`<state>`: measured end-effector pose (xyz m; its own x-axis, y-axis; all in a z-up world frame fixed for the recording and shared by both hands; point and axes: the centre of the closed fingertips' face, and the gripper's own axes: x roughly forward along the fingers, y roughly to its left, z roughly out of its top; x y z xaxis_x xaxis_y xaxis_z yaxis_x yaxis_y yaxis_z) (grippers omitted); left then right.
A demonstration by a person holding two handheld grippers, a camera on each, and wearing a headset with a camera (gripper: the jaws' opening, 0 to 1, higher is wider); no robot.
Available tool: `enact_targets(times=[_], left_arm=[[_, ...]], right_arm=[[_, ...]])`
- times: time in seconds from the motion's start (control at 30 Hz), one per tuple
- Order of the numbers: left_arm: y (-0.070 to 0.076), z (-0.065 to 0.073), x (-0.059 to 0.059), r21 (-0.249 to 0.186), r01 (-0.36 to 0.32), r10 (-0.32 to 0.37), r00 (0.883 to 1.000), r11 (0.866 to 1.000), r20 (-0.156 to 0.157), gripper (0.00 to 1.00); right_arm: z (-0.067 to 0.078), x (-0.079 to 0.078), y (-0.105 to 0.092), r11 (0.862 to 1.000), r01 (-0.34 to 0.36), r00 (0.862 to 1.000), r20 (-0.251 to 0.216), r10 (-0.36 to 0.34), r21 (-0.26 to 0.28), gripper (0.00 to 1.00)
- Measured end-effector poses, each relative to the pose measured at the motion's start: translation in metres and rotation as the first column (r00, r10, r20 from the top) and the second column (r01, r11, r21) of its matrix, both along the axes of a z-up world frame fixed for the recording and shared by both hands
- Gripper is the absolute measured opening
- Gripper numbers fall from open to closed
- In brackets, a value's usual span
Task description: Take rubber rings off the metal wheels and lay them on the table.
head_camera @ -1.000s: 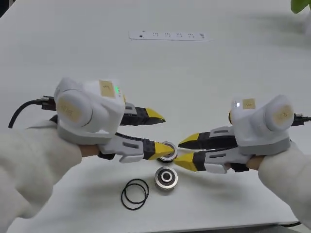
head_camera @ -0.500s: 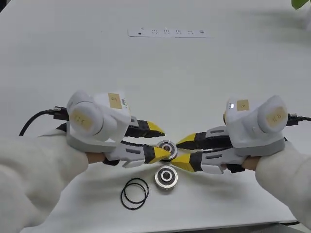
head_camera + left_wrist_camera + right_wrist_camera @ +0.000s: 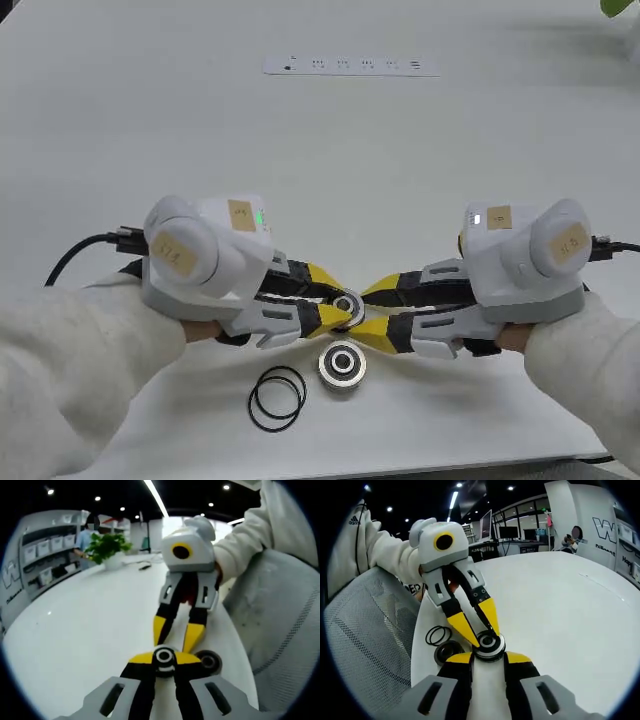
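**Left jaws clenched on a wheel; right jaws parted at the same wheel.**

My left gripper is clamped on a metal wheel near the front edge of the table. My right gripper faces it tip to tip. Its yellow tips stand apart on either side of the wheel's rim; contact I cannot confirm. A second wheel lies flat just beside the tips on the side nearer me. Two black rubber rings lie overlapping on the table to its left.

Bright even ceiling light, soft shadows, fisheye-warped edges, sharp centre
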<state>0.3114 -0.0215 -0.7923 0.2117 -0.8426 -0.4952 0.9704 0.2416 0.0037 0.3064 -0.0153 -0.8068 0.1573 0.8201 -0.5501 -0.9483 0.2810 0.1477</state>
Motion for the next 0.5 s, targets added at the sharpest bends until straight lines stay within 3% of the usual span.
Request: enact_targets(times=[0.5], left_arm=[[-0.0004,-0.0008,-0.0015,-0.016,-0.009,0.009,1.000,1.000,-0.006,0.15]], right_arm=[[-0.0013,-0.0014,-0.0045,1.000,-0.005,1.000,-0.006,0.005,-0.015,0.15]])
